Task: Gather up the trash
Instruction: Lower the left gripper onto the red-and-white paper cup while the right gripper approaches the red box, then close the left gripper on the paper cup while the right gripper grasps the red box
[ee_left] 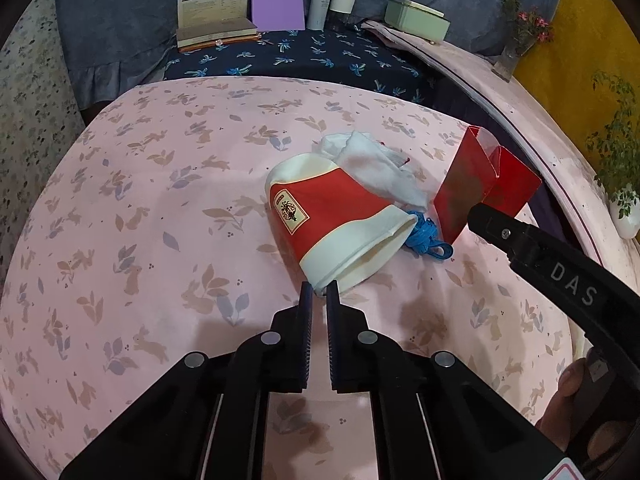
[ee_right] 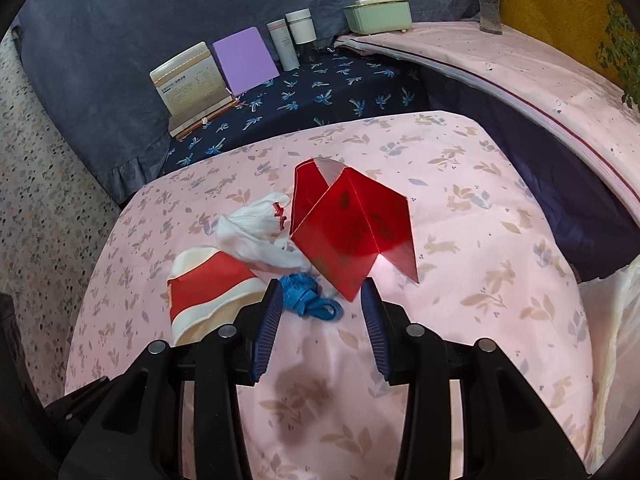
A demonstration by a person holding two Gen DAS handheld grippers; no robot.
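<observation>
A red and cream paper cup lies on its side on the pink rabbit-print cloth. My left gripper is shut on the cup's rim at its near edge. Behind the cup sits a crumpled white tissue. A blue cord lies by the cup's mouth. A folded red sheet stands to the right. My right gripper is open; the cord and the sheet's lower corner lie between its fingertips, untouched by the pads. It enters the left wrist view from the right.
At the back, on a dark palm-print cloth, stand a book, a purple notebook, two bottles and a green box. A vase and plants stand at the right. A pale bag lies at the far right.
</observation>
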